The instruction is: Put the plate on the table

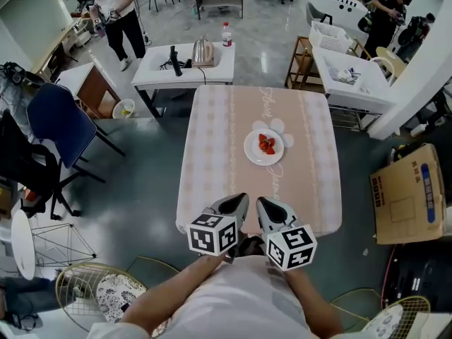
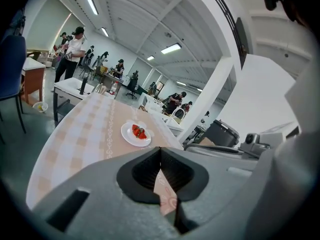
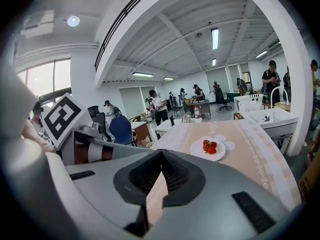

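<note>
Already the white plate (image 1: 263, 147) sat flat on the table (image 1: 212, 140), a little past the middle of the pale checked tablecloth (image 1: 311, 189) and well in from every edge. A few red strawberries (image 1: 267, 145) were heaped at its centre. By that showing the placing itself looked finished, so the step in hand was probably just to get clear of it. Doing that well would have meant keeping both tools lifted off the cloth, so that no jaw caught the fabric and dragged the plate, and leaving the plate alone, since its position gave no reason to grip it again. The left gripper (image 1: 236, 203) had its jaws pressed together at the tips with nothing between them. Only a sliver of cloth showed through the hollow behind the pads in the left gripper view. The right gripper (image 1: 265, 205) was likewise closed and empty. The two hung side by side over the near edge of the table, close to the person's body, with their marker cubes almost touching. The plate lay well ahead of both, farther up the table and roughly in line with the right gripper, with only bare cloth between.
</note>
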Tool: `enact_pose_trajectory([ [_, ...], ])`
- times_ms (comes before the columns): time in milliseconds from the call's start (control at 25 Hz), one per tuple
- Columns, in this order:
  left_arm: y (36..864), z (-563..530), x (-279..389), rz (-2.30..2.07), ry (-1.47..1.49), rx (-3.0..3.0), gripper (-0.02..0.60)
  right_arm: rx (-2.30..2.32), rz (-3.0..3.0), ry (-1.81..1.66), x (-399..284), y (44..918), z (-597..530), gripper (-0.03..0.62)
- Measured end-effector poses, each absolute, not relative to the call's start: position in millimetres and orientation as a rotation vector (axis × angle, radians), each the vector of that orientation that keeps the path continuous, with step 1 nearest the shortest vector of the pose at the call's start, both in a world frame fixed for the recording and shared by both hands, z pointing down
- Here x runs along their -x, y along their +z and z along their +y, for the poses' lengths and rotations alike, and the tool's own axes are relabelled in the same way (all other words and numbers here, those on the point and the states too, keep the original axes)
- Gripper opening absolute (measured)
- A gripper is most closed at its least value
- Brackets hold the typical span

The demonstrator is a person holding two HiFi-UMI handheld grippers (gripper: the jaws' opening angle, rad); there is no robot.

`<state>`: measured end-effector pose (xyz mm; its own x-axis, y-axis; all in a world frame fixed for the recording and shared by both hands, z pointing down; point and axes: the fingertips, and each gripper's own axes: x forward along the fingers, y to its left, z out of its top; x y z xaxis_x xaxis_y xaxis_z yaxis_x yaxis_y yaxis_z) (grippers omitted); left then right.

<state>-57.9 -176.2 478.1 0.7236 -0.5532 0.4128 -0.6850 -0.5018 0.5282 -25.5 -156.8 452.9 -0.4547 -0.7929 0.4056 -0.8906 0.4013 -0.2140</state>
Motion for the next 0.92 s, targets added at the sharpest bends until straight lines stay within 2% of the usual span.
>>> enact_pose_trajectory([
  [920,471.0,-137.0,59.0,-0.924,0.267,-2.359,0.006,-1.545,-2.352,0.509,28.3,447.8,-113.1,0.003],
])
